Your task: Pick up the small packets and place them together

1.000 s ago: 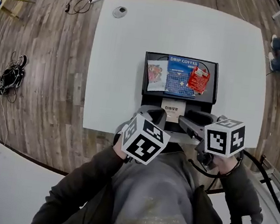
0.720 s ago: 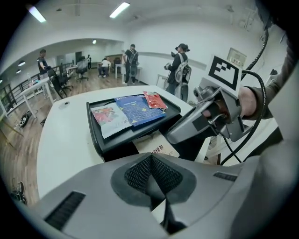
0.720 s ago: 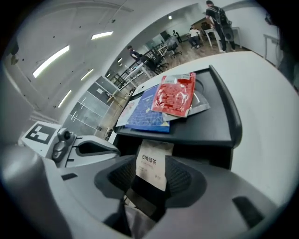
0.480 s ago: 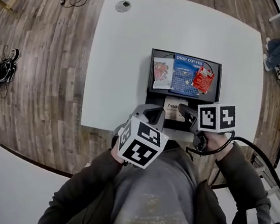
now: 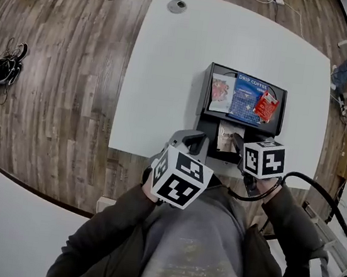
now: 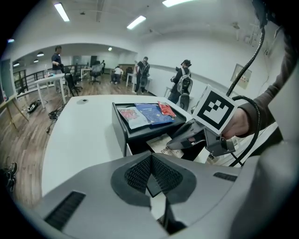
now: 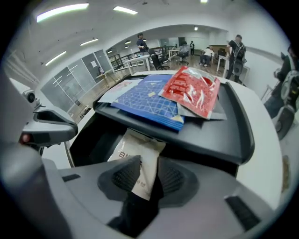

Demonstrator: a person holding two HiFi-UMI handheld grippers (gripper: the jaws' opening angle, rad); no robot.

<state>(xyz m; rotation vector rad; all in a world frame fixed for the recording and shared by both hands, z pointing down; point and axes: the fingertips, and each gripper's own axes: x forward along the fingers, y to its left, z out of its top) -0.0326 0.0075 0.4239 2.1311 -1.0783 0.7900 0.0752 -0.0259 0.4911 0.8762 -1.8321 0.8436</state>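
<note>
Right tongs (image 7: 148,178) have just been closing in, and from my screen the white packet (image 7: 140,151) stands between their pads. One pad seems to brush it, but I see a dark gap on the other side, so I read them as part-way apart around the packet and not pinching it. That packet, with dark print on its face, lies in the open lower compartment of the black stand (image 7: 236,135), its near end sticking out toward me under the top tray.

Left tongs (image 6: 152,162) have their tips together with nothing between them. On the head view they sit over the near edge of the table (image 5: 170,71), just beside the other pair and short of the stand.

Up on the stand's top tray I count three packets lying flat. A blue drip-coffee packet (image 7: 149,100) is in the middle. A red packet (image 7: 191,95) partly overlaps its right side. A pale picture packet (image 5: 220,93) touches its left edge. The table stands on a wooden floor (image 5: 53,87), and several people (image 6: 182,81) are standing well behind it.
</note>
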